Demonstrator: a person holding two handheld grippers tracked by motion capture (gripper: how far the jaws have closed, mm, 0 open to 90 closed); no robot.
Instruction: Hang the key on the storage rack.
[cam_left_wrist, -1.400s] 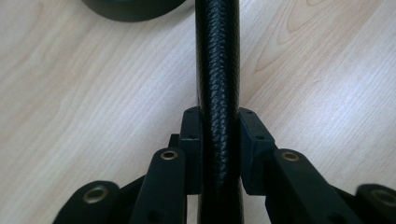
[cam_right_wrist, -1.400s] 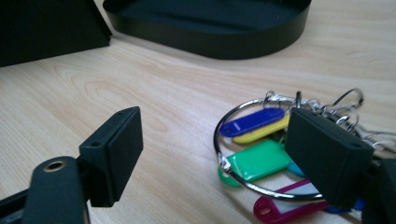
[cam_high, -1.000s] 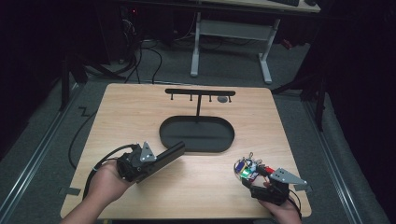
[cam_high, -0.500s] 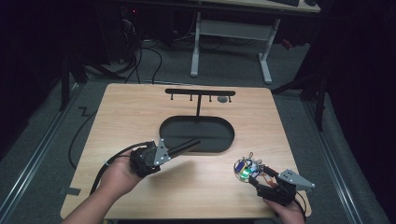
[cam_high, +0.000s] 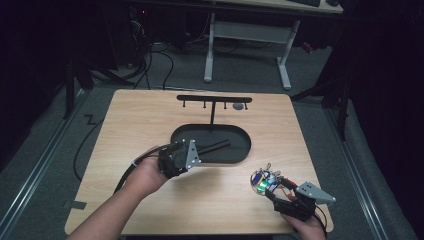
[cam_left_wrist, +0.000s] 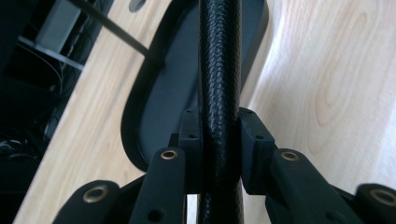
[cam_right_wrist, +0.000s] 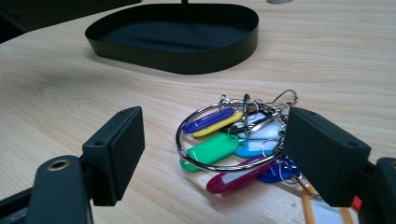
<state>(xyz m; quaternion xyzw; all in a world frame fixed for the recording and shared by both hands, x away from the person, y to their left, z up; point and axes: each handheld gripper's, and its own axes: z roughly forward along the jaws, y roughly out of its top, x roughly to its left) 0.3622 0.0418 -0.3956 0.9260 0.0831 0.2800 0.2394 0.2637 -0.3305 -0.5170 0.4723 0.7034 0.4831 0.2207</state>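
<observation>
Counter, pale wood, bearing a black oval tray with a T-shaped hook rack rising from its far side. Left tool pressed on a black braided strap, pads touching both flanks of it; strap long axis in line with the tool, reaching forward over the tray floor toward the rack post. Strap stiff-looking, woven in texture, narrow, uniform in width; far end not discernible. Right tool spread wide, low over the counter near the front right corner, pinching nothing. Key ring flat on the counter between and just beyond the spread pads, apart from both, on the near side of the tray and well apart from the strap; right hand far nearer to it than left. Steel ring with smaller rings and coloured plastic tags: green, blue, yellow, light blue, magenta.
</observation>
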